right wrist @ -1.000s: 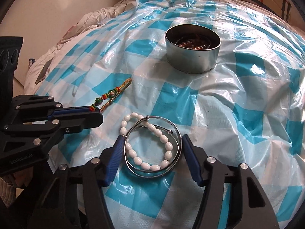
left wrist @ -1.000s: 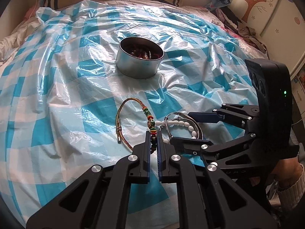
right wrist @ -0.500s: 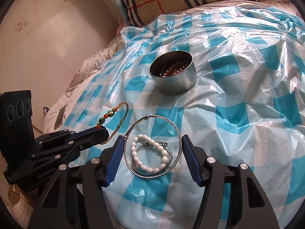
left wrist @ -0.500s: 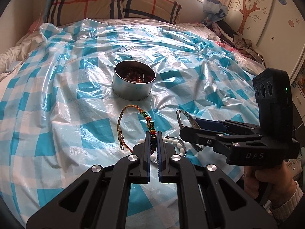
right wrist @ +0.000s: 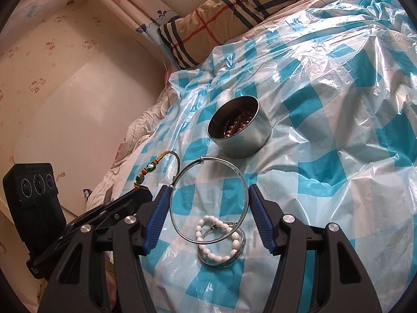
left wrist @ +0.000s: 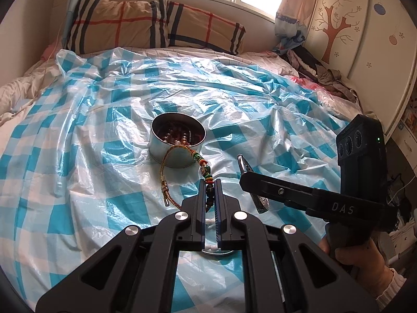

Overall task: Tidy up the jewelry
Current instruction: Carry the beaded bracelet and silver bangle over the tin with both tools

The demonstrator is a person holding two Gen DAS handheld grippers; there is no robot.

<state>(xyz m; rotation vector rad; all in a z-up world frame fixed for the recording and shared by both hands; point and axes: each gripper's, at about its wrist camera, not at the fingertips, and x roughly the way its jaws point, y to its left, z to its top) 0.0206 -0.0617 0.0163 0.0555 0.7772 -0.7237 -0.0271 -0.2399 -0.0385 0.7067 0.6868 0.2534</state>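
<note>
My left gripper [left wrist: 209, 182] is shut on a gold cord bracelet with green and red beads [left wrist: 166, 167], held in the air; it also shows in the right wrist view [right wrist: 151, 168]. My right gripper [right wrist: 207, 198] is shut on a thin silver bangle [right wrist: 245, 182], lifted off the bed; it shows edge-on in the left wrist view [left wrist: 243, 165]. A white bead bracelet [right wrist: 208, 234] and a wide silver bangle [right wrist: 221, 260] lie on the plastic sheet below. A round metal tin [left wrist: 177, 140] with brown beads inside stands further back, also in the right wrist view [right wrist: 242, 135].
A blue and white checked plastic sheet [left wrist: 104, 104] covers the bed. Plaid pillows [left wrist: 146, 26] lie at the head, under a window. A wardrobe with a tree picture [left wrist: 346, 26] stands at the right, with clothes [left wrist: 320, 75] heaped beside it.
Both grippers have risen from the sheet, the left with the cord bracelet, the right with the thin silver bangle. The white bead bracelet and wide bangle stayed on the sheet.
</note>
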